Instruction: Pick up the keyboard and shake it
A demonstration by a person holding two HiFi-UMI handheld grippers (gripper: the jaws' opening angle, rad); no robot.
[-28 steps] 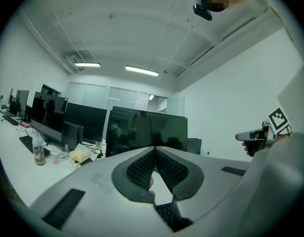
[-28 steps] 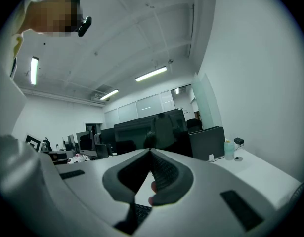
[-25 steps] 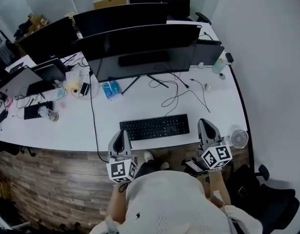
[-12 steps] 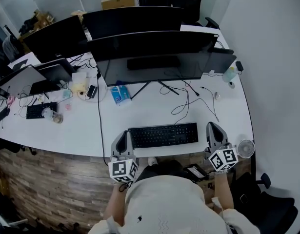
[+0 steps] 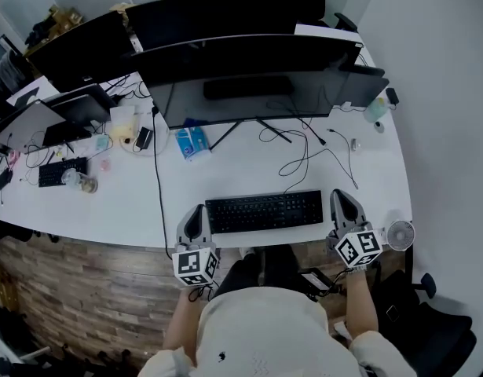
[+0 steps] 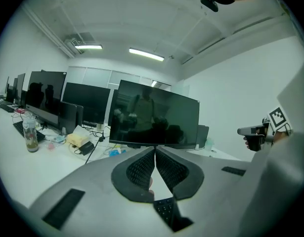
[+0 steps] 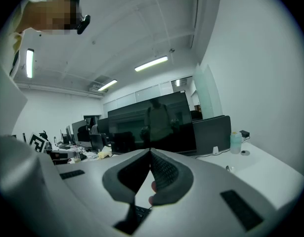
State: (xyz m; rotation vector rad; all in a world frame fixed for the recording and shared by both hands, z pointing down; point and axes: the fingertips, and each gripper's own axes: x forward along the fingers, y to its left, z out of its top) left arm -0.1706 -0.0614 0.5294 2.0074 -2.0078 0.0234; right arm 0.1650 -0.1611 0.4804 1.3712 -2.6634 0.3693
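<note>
A black keyboard (image 5: 265, 210) lies flat on the white desk (image 5: 225, 175) near its front edge. My left gripper (image 5: 196, 210) is just off the keyboard's left end, shut, with nothing between its fingers. My right gripper (image 5: 341, 195) is just off the right end, also shut and empty. In the left gripper view the closed left gripper (image 6: 155, 148) points at the monitor, and a corner of the keyboard (image 6: 166, 212) shows below it. In the right gripper view the right gripper (image 7: 150, 151) has its tips together, with keyboard keys (image 7: 140, 212) below. Neither gripper touches the keyboard.
A wide dark monitor (image 5: 249, 73) on a tripod foot stands behind the keyboard, with loose cables (image 5: 304, 151) to its right. A blue packet (image 5: 192, 141), a small white fan (image 5: 400, 234), a bottle (image 5: 375, 110) and a second keyboard (image 5: 60, 171) are also on the desk.
Both grippers have come lower and forward to the desk, and now flank the keyboard's two ends. Both stayed shut. The keyboard has not moved.
</note>
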